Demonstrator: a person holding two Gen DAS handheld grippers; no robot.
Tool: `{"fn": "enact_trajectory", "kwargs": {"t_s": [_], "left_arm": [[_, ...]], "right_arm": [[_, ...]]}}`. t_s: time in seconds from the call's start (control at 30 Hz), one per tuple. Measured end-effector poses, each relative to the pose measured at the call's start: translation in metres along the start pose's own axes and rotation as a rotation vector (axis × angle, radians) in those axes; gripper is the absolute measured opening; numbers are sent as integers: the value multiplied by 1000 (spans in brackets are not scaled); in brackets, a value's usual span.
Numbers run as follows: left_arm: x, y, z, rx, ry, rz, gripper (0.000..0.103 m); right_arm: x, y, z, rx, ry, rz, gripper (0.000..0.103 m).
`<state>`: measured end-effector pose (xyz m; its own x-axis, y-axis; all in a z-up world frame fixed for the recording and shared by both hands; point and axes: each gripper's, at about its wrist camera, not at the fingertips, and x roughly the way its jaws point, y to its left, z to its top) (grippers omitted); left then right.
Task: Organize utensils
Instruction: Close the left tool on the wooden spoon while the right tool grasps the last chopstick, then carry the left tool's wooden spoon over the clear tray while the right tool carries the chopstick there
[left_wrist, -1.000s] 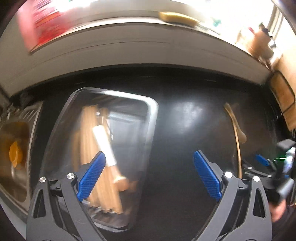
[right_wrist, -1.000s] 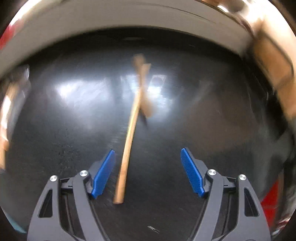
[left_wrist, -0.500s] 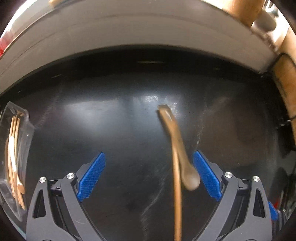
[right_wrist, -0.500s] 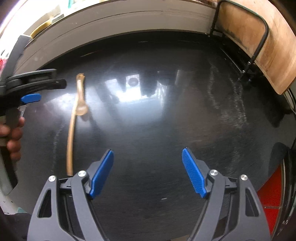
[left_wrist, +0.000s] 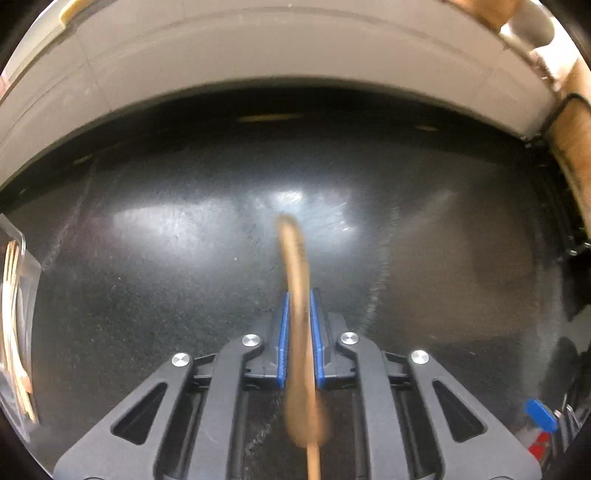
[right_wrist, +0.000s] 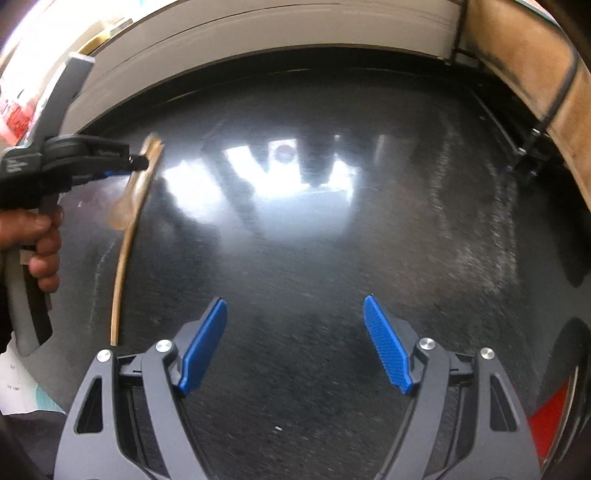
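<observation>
Pinching the wooden spoon (left_wrist: 298, 306) between its blue pads (left_wrist: 283, 332), your left gripper (left_wrist: 299, 314) has its fingers drawn in narrow, one pad on each side of the handle. The handle end reaches forward past the fingertips over the black countertop (left_wrist: 147, 295), and the bowl lies blurred back between the gripper's arms, close under the lens. A thin wooden stick (left_wrist: 314, 461) crosses under that bowl and runs off the bottom edge; from this camera you cannot tell whether spoon and stick touch. Your right wrist camera gives the side-on picture that the left one lacks: the wooden spoon (right_wrist: 129, 199) sits at the tip of the left gripper (right_wrist: 138, 162), its bowl pointing back toward your left hand (right_wrist: 40, 240), and the thin wooden stick (right_wrist: 123, 266) lies along the counter from near the spoon's handle end toward the camera. Blur there keeps you from judging whether the spoon is lifted off the surface. Your right gripper (right_wrist: 295, 347) is well apart from both utensils, with its blue pads (right_wrist: 203, 350) spread wide over bare black countertop (right_wrist: 332, 258) and nothing between them. Only the left camera shows the clear container (left_wrist: 20, 332) at its left edge, with pale wooden utensils inside. Behind the counter runs a grey wall strip (left_wrist: 258, 48).
</observation>
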<state>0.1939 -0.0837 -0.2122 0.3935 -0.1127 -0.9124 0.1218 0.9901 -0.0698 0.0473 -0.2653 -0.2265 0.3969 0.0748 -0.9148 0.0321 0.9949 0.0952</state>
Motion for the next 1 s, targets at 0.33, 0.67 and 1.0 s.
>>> {"fn": "enact_trajectory", "kwargs": {"t_s": [0.33, 0.67, 1.0], "left_arm": [[-64, 39, -21, 53, -68, -73, 10], [-102, 137, -55, 41, -16, -70, 10], [-139, 223, -74, 29, -35, -63, 10]], "right_arm": [[33, 88, 21, -54, 58, 140, 74], [54, 172, 21, -120, -40, -48, 46], [46, 169, 41, 23, 17, -39, 8]]}}
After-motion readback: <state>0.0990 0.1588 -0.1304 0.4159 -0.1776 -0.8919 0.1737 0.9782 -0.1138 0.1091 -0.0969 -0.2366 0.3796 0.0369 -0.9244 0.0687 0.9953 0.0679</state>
